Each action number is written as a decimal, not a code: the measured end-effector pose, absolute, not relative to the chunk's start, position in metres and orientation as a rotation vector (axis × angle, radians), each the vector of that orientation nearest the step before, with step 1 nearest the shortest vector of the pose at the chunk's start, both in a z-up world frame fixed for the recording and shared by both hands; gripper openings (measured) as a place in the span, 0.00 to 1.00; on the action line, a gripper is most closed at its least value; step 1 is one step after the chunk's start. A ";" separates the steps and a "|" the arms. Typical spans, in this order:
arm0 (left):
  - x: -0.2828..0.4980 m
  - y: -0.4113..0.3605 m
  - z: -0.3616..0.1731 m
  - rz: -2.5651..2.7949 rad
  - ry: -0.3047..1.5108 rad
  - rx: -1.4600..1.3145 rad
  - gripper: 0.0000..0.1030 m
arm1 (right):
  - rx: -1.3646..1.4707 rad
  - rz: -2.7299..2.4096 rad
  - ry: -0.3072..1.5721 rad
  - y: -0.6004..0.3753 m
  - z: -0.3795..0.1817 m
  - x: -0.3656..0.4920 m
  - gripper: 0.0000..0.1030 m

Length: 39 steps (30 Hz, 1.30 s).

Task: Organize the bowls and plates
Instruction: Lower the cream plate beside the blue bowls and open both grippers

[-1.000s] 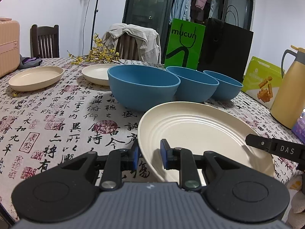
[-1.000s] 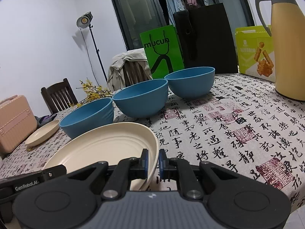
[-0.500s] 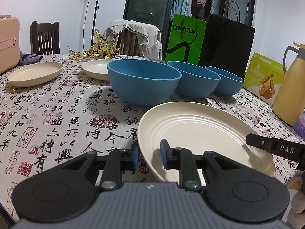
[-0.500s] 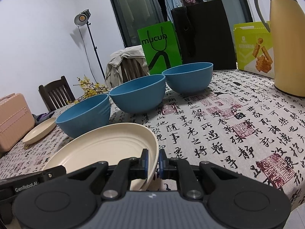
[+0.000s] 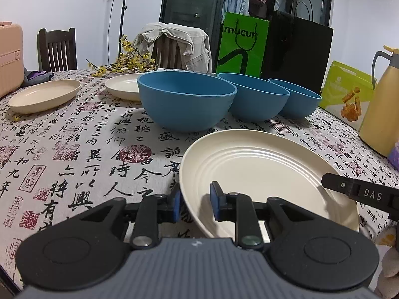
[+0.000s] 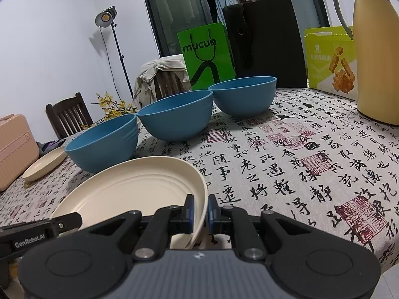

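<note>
Table [image 5: 74,154]: cloth w/ black writing, red stamps.
Bowls: 3 blue [image 5: 185,99], in a row.
Plates: 3 cream [image 5: 43,94].
Jug: yellow [image 6: 376,57], right side.
Bags: green [image 5: 240,44], black, far edge.

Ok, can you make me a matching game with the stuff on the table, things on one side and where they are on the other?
Things:
1. big cream ribbed plate
2. three blue round bowls
3. tall yellow jug with a grey handle
4. bright green paper bag

Places:
A. behind the bowls, next to a black bag
B. in a row across the middle of the table
C. at the right side of the table
D. nearest edge, rim between both grippers' fingers

Pairs: 1-D, 2-B, 3-C, 4-A
</note>
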State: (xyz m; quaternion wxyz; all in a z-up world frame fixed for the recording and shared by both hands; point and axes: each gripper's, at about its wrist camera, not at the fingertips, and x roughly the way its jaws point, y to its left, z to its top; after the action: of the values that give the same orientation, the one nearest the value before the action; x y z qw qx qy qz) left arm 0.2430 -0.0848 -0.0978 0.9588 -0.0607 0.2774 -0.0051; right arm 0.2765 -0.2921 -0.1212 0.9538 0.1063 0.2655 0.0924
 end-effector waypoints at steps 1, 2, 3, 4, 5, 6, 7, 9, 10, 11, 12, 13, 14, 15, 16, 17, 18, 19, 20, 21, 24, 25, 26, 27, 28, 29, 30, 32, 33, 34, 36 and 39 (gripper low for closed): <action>0.243 -0.085 -0.098 -0.011 0.562 -0.121 0.23 | 0.220 0.190 0.541 -0.293 -0.121 0.277 0.11; 0.242 -0.085 -0.098 -0.012 0.561 -0.117 0.24 | 0.225 0.194 0.543 -0.293 -0.121 0.277 0.13; 0.241 -0.085 -0.098 -0.012 0.559 -0.113 0.28 | 0.235 0.200 0.547 -0.294 -0.121 0.277 0.13; 0.241 -0.085 -0.098 -0.013 0.557 -0.110 0.29 | 0.242 0.203 0.551 -0.295 -0.121 0.278 0.13; 0.239 -0.084 -0.097 -0.013 0.550 -0.110 0.32 | 0.245 0.204 0.550 -0.296 -0.120 0.277 0.13; 0.238 -0.083 -0.096 -0.011 0.543 -0.109 0.36 | 0.245 0.204 0.544 -0.296 -0.119 0.277 0.13; 0.237 -0.082 -0.095 -0.006 0.534 -0.106 0.38 | 0.247 0.206 0.539 -0.297 -0.118 0.276 0.14; 0.234 -0.081 -0.092 0.001 0.518 -0.104 0.45 | 0.253 0.209 0.530 -0.299 -0.116 0.274 0.18; 0.232 -0.079 -0.091 0.004 0.510 -0.106 0.45 | 0.254 0.206 0.527 -0.300 -0.116 0.273 0.22; 0.231 -0.077 -0.090 0.005 0.502 -0.109 0.47 | 0.255 0.204 0.524 -0.300 -0.115 0.273 0.34; 0.229 -0.075 -0.088 0.006 0.497 -0.113 0.53 | 0.257 0.203 0.519 -0.301 -0.114 0.272 0.46; 0.227 -0.072 -0.087 0.008 0.490 -0.121 0.56 | 0.258 0.205 0.514 -0.301 -0.113 0.271 0.51; 0.226 -0.070 -0.086 0.011 0.484 -0.132 0.62 | 0.257 0.209 0.510 -0.301 -0.113 0.270 0.56; 0.224 -0.067 -0.085 0.015 0.478 -0.139 0.67 | 0.257 0.213 0.506 -0.301 -0.112 0.268 0.56; 0.222 -0.065 -0.084 0.017 0.471 -0.143 0.70 | 0.257 0.218 0.505 -0.301 -0.111 0.268 0.57; 0.221 -0.063 -0.083 0.020 0.464 -0.146 0.77 | 0.261 0.227 0.506 -0.301 -0.110 0.267 0.61; 0.220 -0.062 -0.082 0.023 0.462 -0.149 0.85 | 0.264 0.234 0.507 -0.301 -0.110 0.267 0.67; 0.219 -0.060 -0.081 0.024 0.459 -0.154 0.88 | 0.266 0.239 0.503 -0.301 -0.109 0.266 0.70; 0.218 -0.058 -0.080 0.024 0.451 -0.162 0.95 | 0.264 0.241 0.498 -0.300 -0.108 0.264 0.77; 0.217 -0.056 -0.079 0.026 0.444 -0.171 1.00 | 0.259 0.241 0.492 -0.299 -0.107 0.262 0.84; 0.213 -0.051 -0.076 0.039 0.426 -0.199 1.00 | 0.241 0.249 0.492 -0.296 -0.103 0.260 0.91; 0.211 -0.050 -0.074 0.037 0.421 -0.204 1.00 | 0.235 0.251 0.490 -0.295 -0.102 0.259 0.92; 0.209 -0.048 -0.073 0.036 0.413 -0.205 1.00 | 0.230 0.251 0.485 -0.295 -0.101 0.258 1.00; 0.207 -0.048 -0.072 0.039 0.405 -0.201 1.00 | 0.227 0.251 0.478 -0.294 -0.100 0.257 1.00; 0.205 -0.048 -0.071 0.043 0.397 -0.196 1.00 | 0.225 0.253 0.471 -0.293 -0.098 0.255 1.00; 0.203 -0.047 -0.070 0.046 0.390 -0.193 1.00 | 0.222 0.254 0.471 -0.292 -0.098 0.255 1.00; 0.202 -0.047 -0.070 0.046 0.385 -0.190 1.00 | 0.221 0.257 0.471 -0.291 -0.097 0.254 1.00; 0.202 -0.046 -0.068 0.045 0.378 -0.187 1.00 | 0.227 0.267 0.473 -0.290 -0.095 0.254 1.00; 0.203 -0.045 -0.067 0.046 0.377 -0.186 1.00 | 0.231 0.273 0.473 -0.289 -0.095 0.253 1.00; 0.203 -0.044 -0.067 0.046 0.377 -0.187 1.00 | 0.232 0.275 0.472 -0.288 -0.095 0.253 1.00; 0.202 -0.043 -0.066 0.044 0.374 -0.192 1.00 | 0.224 0.271 0.470 -0.287 -0.094 0.252 1.00; 0.202 -0.042 -0.065 0.045 0.369 -0.196 1.00 | 0.218 0.268 0.470 -0.285 -0.094 0.252 1.00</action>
State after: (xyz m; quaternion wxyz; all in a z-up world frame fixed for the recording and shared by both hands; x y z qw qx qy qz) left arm 0.2016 -0.0422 -0.0649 0.9780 -0.0971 0.1831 0.0225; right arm 0.2517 -0.2854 -0.0936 0.9578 0.1074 0.2314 0.1322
